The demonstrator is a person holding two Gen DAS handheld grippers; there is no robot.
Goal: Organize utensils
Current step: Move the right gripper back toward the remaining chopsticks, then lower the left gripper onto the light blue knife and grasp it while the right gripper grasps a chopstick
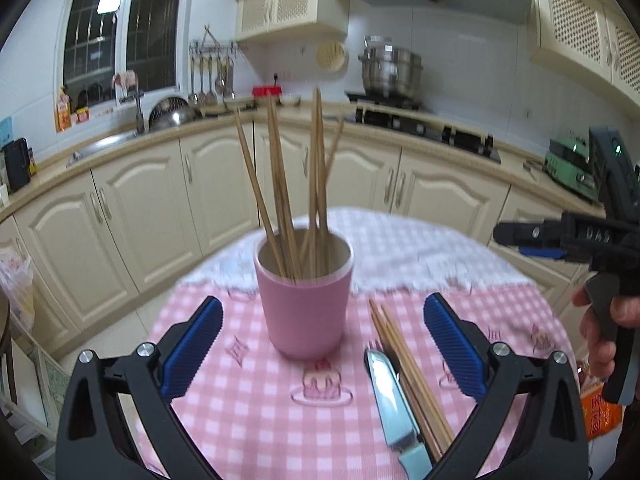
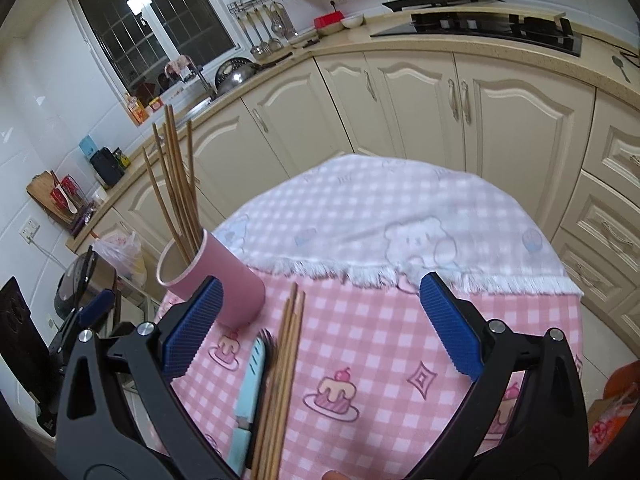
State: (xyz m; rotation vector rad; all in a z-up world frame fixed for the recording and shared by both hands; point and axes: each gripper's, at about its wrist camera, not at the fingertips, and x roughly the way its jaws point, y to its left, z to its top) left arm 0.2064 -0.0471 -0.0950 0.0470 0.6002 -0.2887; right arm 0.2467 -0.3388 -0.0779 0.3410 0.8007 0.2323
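Note:
A pink cup [image 1: 305, 307] stands on the pink checked tablecloth [image 1: 248, 400] with several wooden chopsticks [image 1: 280, 196] upright in it. My left gripper [image 1: 323, 344] is open and empty, its blue pads either side of the cup, short of it. A loose bundle of chopsticks [image 1: 408, 376] and a light blue knife [image 1: 394, 400] lie to the cup's right. In the right wrist view the cup [image 2: 216, 284] is at the left, the loose chopsticks [image 2: 282, 380] and knife [image 2: 250, 392] lie between my fingers. My right gripper [image 2: 320, 320] is open and empty above them.
The small round table ends just beyond a white fringed cloth [image 2: 400, 220]. Cream kitchen cabinets [image 1: 152, 216], a sink [image 1: 104, 144] and a stove [image 1: 424, 128] run behind. The right gripper and the hand holding it [image 1: 592, 256] show at the right of the left view.

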